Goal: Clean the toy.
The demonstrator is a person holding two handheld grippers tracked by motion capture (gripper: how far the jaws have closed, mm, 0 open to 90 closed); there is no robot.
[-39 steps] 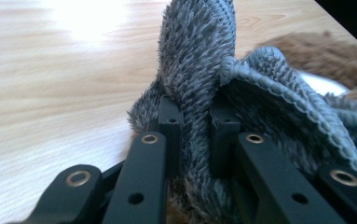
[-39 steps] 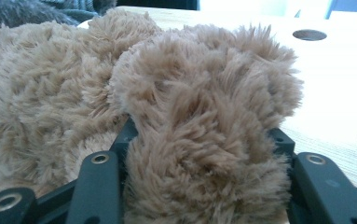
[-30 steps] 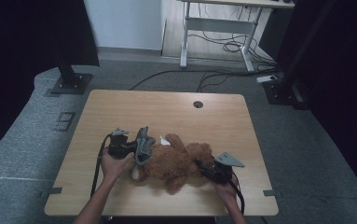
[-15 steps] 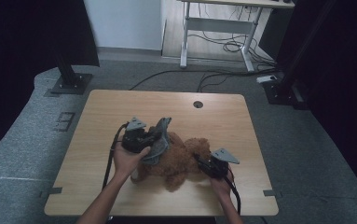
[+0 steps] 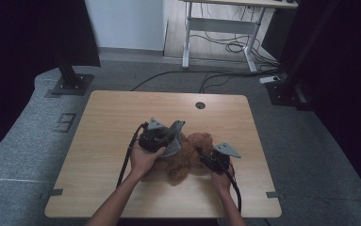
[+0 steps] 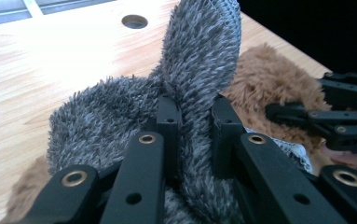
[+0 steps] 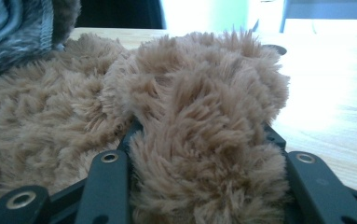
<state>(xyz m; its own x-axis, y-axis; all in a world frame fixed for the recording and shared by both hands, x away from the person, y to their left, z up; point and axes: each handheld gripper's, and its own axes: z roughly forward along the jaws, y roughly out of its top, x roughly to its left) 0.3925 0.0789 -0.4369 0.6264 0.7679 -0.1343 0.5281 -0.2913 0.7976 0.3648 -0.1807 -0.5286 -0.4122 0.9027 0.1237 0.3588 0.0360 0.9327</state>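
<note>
The grey fuzzy knit garment (image 6: pixel 120 121), some kind of little fleece hat or jacket, sat bunched over the left half of the brown plush teddy bear (image 5: pixel 187 160) near the middle of the light wooden table (image 5: pixel 107 122). Starting from the left: the left gripper (image 5: pixel 171 136) had its jaws pinched tight on a fold of that grey fabric, and in the left gripper view the fold stood straight up from between the black fingers (image 6: pixel 169 116), with the rest of the garment draped down and away to the left. So the fabric ran up and out from the fingertips, and its long line pointed away from the person, toward the cable hole in the tabletop (image 6: pixel 134 21).

Moving right, the bear lay across the table, more or less left to right, under and beside the garment. The right gripper (image 5: pixel 206 157) was on the bear's right end; in the right gripper view its jaws were clamped around a thick lump of brown fur (image 7: pixel 204 154), probably a limb or the head, hard to say which. The jaws had just been closing on it.

My read: the left hand was clearly the one nearer the garment, and the next pull hinged on the grey stuff being lifted while the right held the bear down.
</note>
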